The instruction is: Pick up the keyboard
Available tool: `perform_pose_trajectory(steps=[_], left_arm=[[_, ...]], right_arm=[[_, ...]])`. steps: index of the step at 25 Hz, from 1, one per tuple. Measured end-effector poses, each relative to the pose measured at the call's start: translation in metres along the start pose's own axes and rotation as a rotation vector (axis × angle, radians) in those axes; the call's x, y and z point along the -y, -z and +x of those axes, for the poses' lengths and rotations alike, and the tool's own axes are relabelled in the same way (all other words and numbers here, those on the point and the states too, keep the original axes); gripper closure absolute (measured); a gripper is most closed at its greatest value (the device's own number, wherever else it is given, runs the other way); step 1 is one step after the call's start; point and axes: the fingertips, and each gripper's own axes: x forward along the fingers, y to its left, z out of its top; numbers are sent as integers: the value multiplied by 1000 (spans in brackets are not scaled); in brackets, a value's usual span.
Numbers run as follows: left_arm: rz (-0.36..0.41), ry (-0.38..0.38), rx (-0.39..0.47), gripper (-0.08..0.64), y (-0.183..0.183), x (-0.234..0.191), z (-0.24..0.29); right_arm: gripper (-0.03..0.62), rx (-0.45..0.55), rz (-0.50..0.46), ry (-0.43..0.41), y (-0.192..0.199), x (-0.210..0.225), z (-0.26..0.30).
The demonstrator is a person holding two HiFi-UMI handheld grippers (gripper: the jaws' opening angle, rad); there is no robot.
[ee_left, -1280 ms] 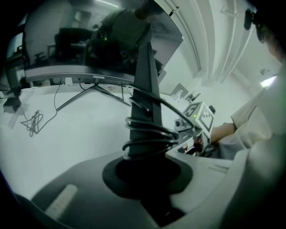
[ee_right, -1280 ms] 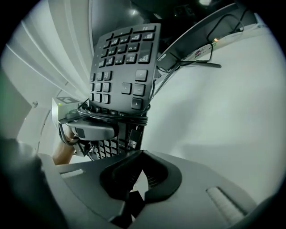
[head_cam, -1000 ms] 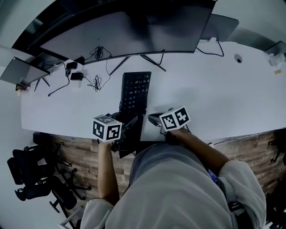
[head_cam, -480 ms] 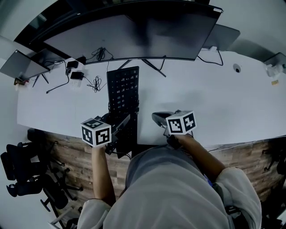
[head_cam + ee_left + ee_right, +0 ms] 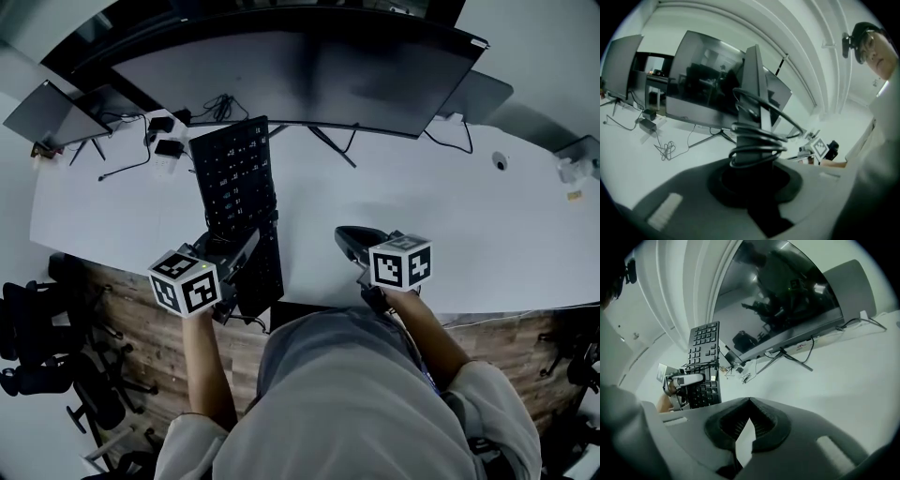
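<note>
One gripper alone carries the load: the left gripper is clamped on the near end of the keyboard. Its own view shows the black board edge-on between the jaws, with the cable coiled around that same end, probably wound there so it does not hang loose. The grip sits at the end and not at the middle, so the rest of the board sticks far out from the jaws, toward the monitor. In the right gripper view the board stands steeply with its far end up, and it seems to be lifted off the white desk, though I cannot see the gap under it clearly.

The right gripper is pressed closed with nothing between its jaws. It hovers over the desk edge, just beside the board and apart from it. I judge the pick-up is mostly done; with such a long overhang the board could swing or slip, so the free gripper may be kept close for support.
</note>
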Motion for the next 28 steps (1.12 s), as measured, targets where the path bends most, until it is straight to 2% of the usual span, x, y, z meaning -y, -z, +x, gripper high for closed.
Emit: perform_pose_trajectory(steps=[9, 15, 23, 28], left_arm=[[14, -139, 188, 560, -34, -10, -36], [4, -196, 329, 560, -49, -12, -62], [-26, -228, 383, 560, -44, 5, -83], [-20, -340, 434, 560, -43, 7, -82]], right_arm=[[592, 57, -97, -2, -27, -27, -21], [592, 127, -171, -13, -52, -51, -37], [592, 190, -258, -10, -71, -74, -56], [592, 239, -348, 49, -87, -74, -67]])
